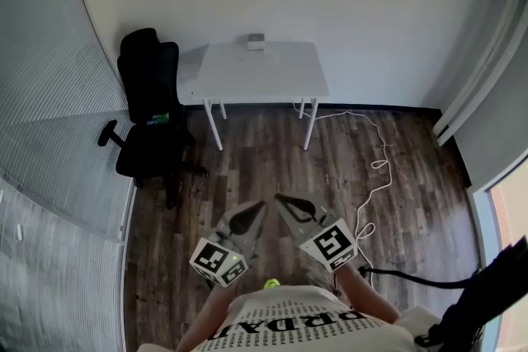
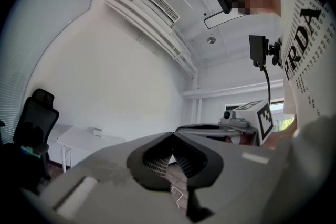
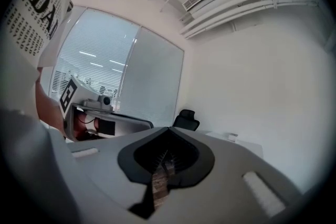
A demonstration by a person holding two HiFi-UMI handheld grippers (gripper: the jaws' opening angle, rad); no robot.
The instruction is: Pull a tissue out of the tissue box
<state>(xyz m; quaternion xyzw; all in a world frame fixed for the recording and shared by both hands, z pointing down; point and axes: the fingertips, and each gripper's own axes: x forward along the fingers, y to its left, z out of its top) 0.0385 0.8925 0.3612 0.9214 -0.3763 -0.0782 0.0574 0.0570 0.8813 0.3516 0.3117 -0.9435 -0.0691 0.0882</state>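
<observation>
Head view: tissue box (image 1: 256, 42) on table (image 1: 272, 78), straight ahead, well apart from left gripper (image 1: 252, 214) and right gripper (image 1: 289, 207); neither nearer. Both pairs of jaws closed, empty.

Shirt (image 1: 289, 331): white, with big black letters and rows of small black print.
Left gripper (image 1: 257, 208): grey body, pointed jaws, dark ribbed pads inside.
Left marker cube (image 1: 216, 258): white faces, black square patterns, a small green light.
Right gripper (image 1: 285, 202): same grey, same pointed shape.
Right marker cube (image 1: 330, 245): white, black square patterns.
Cable (image 1: 404, 278): thin, black, beside the right gripper.
</observation>
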